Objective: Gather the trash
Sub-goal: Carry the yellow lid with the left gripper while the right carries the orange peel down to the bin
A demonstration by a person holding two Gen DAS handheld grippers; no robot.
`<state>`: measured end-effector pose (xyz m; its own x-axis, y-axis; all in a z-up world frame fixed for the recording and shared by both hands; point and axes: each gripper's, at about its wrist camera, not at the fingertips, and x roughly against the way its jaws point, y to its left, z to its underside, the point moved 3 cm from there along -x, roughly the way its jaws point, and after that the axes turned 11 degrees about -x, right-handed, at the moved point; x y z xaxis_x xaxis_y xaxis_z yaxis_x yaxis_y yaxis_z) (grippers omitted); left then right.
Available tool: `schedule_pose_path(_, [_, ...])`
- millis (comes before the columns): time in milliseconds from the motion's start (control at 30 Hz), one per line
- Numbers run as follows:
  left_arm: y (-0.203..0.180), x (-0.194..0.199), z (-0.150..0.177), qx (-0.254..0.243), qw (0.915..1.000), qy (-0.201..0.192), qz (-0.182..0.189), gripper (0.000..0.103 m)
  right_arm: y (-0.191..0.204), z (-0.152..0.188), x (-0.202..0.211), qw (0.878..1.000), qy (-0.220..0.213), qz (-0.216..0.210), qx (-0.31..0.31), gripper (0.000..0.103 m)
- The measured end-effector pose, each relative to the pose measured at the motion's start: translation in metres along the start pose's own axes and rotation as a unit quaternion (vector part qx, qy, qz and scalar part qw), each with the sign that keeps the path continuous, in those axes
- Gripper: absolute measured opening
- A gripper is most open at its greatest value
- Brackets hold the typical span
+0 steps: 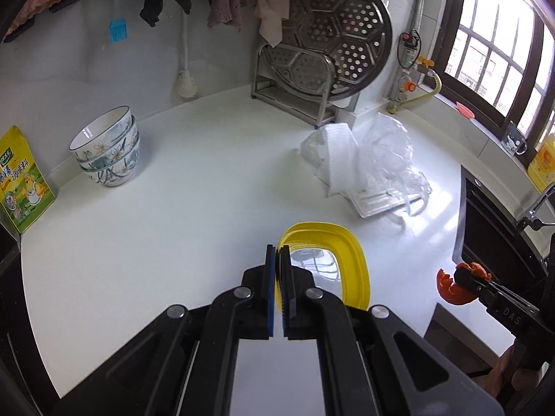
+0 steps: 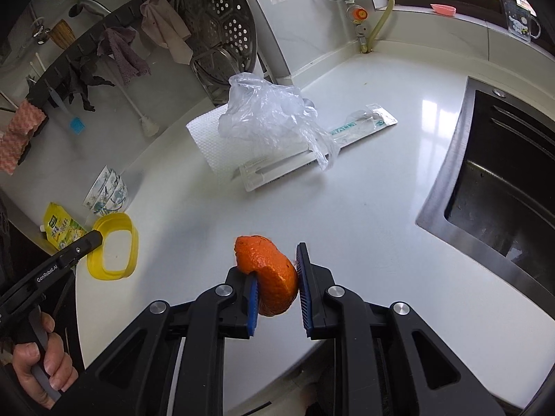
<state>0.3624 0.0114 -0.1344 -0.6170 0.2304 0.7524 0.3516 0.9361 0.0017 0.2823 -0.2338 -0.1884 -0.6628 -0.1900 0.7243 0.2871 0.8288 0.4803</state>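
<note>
Above the white counter [image 2: 381, 180], the right gripper [image 2: 277, 286] jaws clamp an orange peel [image 2: 274, 277]; the left gripper [image 1: 278, 289] pinches a yellow ring lid [image 1: 357, 270]; plastic bag [image 2: 267, 114] waits at twelve o'clock; next comes carrying both to a bin.

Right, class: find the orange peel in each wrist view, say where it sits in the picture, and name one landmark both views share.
Left wrist view: orange peel at the right edge, low, held in the right hand-held gripper.
Right wrist view: the peel at bottom centre, between the pads.
Shared landmark: the round steamer tray leaning against the back wall.
</note>
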Motion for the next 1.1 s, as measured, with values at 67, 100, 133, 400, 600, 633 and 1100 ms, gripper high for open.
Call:
schedule_pose_path(67, [-0.018,0.010,0.010,-0.003,1.0000,0.000,0.001,0.003,-0.010,0.009,0.012,1.000,0.003,-0.002,0.003,0.019])
schedule_pose_path(100, [-0.027,0.014,0.015,-0.004,1.0000,0.001,0.002,0.003,-0.017,0.015,0.019,1.000,0.005,-0.003,0.004,0.019])
schedule_pose_path(133, [-0.035,0.018,0.021,-0.003,1.0000,0.002,0.002,0.003,-0.024,0.020,0.027,1.000,0.006,-0.005,0.005,0.019])
schedule_pose_path(400, [-0.116,0.054,0.082,-0.006,0.9998,0.009,-0.018,0.003,-0.084,0.077,0.082,0.999,0.017,-0.017,0.025,0.019])
schedule_pose_path(600, [-0.170,0.068,0.128,-0.018,0.9995,0.021,-0.015,0.004,-0.126,0.124,0.104,0.999,0.039,-0.015,0.024,0.019])
schedule_pose_path(633, [-0.177,0.067,0.136,-0.020,0.9994,0.026,-0.013,0.004,-0.133,0.132,0.104,0.999,0.044,-0.014,0.020,0.019])
schedule_pose_path(1100, [-0.226,-0.057,0.303,-0.055,0.9904,0.121,0.040,0.004,-0.246,0.259,-0.022,0.992,0.119,0.036,-0.018,0.019])
